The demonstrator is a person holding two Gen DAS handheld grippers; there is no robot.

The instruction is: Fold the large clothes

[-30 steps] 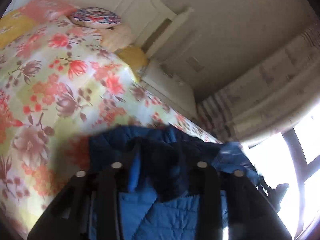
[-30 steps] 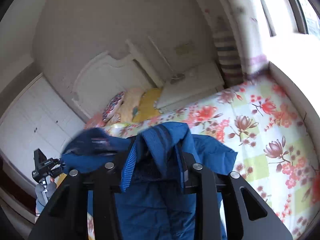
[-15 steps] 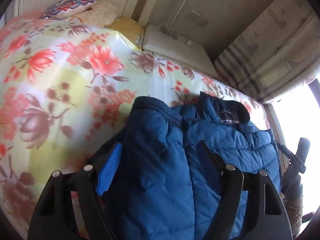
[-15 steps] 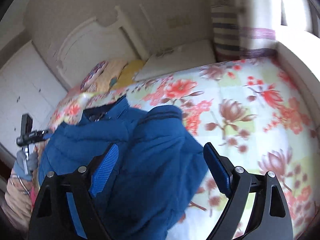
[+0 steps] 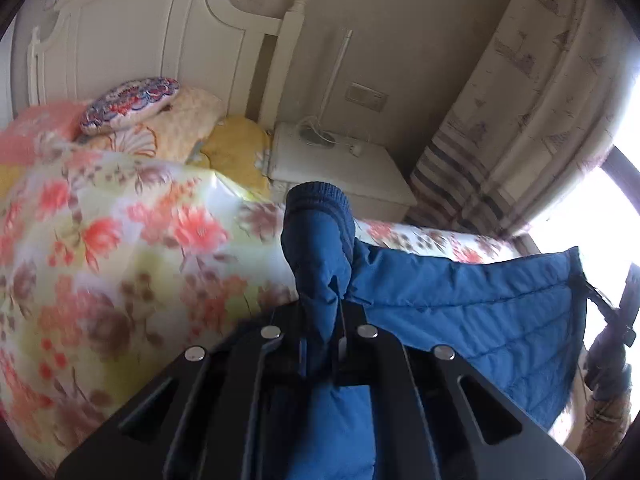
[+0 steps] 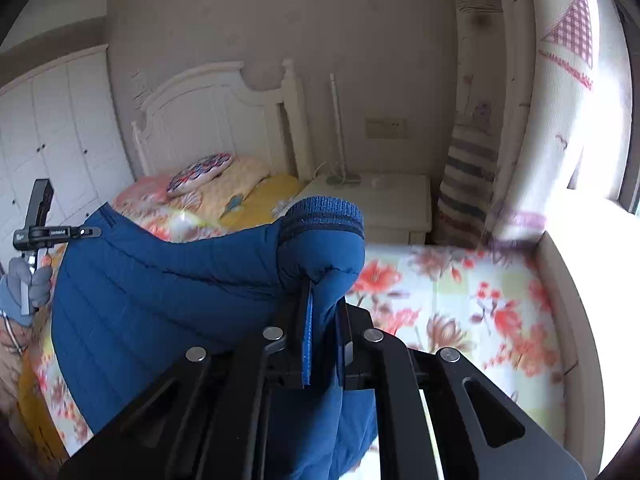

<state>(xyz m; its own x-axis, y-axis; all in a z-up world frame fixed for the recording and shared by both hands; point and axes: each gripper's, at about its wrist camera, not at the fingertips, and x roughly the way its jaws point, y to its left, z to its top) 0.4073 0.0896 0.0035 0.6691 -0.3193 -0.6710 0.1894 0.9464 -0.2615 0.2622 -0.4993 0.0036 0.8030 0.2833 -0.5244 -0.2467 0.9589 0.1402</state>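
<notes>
Both grippers are clamped on the jacket [image 5: 460, 312], one sleeve each. Left gripper [image 5: 322, 344]: jaws have just closed, pinching the left sleeve [image 5: 318, 240] a little below its ribbed cuff, which stands up past the fingertips. Right gripper [image 6: 324, 320]: jaws also just closed, on the right sleeve [image 6: 320, 248] in the same spot, cuff poking above.

The jacket hangs between my hands, lifted off the bed [image 6: 460, 300]; its quilted body stretches across from one grip to the other, over the near edge of the floral cover.

My judgement of the step: sleeves are caught, and next comes laying them across the body.
- Keep both pinches firm; puffy fabric could slip out.
- Hold the two hands level so the body hangs square, not skewed.
- Lower toward the middle of the bed, well short of the pillows [image 5: 132, 100] at the headboard end.
- Let the body touch down flat before bringing the sleeves inward.
</notes>
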